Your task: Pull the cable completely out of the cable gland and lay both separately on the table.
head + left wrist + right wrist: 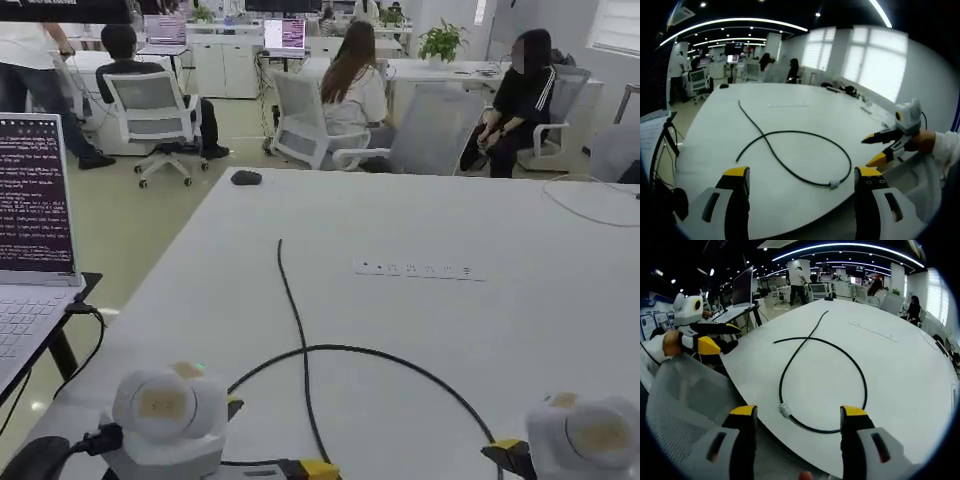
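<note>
Hovering near the looped cable, left gripper and right gripper have fingers released.

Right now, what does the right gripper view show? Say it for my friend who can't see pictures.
A black cable lies in a loop that crosses itself on a white table, with a pale cable gland on its near end. The right gripper has its yellow-tipped jaws open near the gland, and the left gripper hovers at the view's left.

Left gripper white-bodied, right gripper alike — black jaws (yellow tips), white sleeve
</note>
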`<state>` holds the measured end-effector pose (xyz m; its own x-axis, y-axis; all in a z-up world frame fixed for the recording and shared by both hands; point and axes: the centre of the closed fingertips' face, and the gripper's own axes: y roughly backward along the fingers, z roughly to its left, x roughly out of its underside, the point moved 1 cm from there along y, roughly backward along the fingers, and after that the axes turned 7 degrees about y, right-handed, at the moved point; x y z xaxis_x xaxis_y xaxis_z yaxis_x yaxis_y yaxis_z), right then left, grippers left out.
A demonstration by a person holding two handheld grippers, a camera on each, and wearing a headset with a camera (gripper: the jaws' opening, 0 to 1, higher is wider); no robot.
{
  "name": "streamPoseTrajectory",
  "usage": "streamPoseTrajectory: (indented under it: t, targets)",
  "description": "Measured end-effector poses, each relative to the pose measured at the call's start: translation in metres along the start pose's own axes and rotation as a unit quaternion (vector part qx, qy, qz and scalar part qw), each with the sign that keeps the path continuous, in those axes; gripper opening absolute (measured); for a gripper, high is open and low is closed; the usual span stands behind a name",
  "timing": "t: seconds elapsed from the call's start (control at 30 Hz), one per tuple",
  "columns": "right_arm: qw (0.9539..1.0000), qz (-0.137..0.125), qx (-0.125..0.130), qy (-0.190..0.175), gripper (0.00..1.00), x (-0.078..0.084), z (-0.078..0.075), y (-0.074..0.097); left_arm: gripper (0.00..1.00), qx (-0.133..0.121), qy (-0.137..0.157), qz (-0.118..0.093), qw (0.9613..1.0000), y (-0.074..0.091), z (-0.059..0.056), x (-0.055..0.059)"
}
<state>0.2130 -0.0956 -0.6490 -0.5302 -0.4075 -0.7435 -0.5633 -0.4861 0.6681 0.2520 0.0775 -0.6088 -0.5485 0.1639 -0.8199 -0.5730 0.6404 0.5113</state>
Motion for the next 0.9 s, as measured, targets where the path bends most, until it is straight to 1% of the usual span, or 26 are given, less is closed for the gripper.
streamPoseTrajectory:
  t: [0.07, 0.13, 0.2, 0.4, 0.47, 0.7, 0.8, 0.9]
  targets:
    - [1.0, 0.001, 0.001, 0.003, 0.66, 0.0, 0.0, 0.0, 0.84, -0.001, 0.015, 0.001, 0.9999, 0.001, 0.003, 0.001]
    - [1.0, 0.001, 0.003, 0.006, 0.66, 0.0, -0.001, 0.0, 0.84, 0.002, 0.032, -0.005, 0.9995, 0.002, 0.004, 0.0]
    - [1.0, 0.0, 0.006, 0.008, 0.65, -0.001, -0.001, 0.001, 0.85, 0.003, 0.036, -0.006, 0.9993, 0.002, 0.004, 0.0]
    - [0.9999, -0.005, 0.009, 0.008, 0.64, -0.003, -0.002, 0.001, 0.84, 0.01, 0.029, 0.005, 0.9995, 0.0, 0.0, 0.004]
    - [0.9999, -0.003, 0.009, 0.01, 0.64, -0.002, -0.001, 0.001, 0.84, 0.015, 0.028, 0.013, 0.9994, -0.001, -0.002, 0.007]
    - [0.9996, -0.001, 0.006, 0.029, 0.64, -0.004, 0.001, 0.0, 0.85, 0.018, 0.026, 0.032, 0.999, -0.003, -0.003, 0.015]
    - [0.9992, -0.002, 0.005, 0.038, 0.64, -0.005, 0.002, 0.0, 0.85, 0.022, 0.027, 0.033, 0.9989, -0.003, -0.004, 0.015]
    - [0.9991, -0.012, 0.007, 0.039, 0.64, -0.009, 0.003, 0.003, 0.85, 0.028, 0.024, 0.024, 0.999, -0.002, -0.007, 0.012]
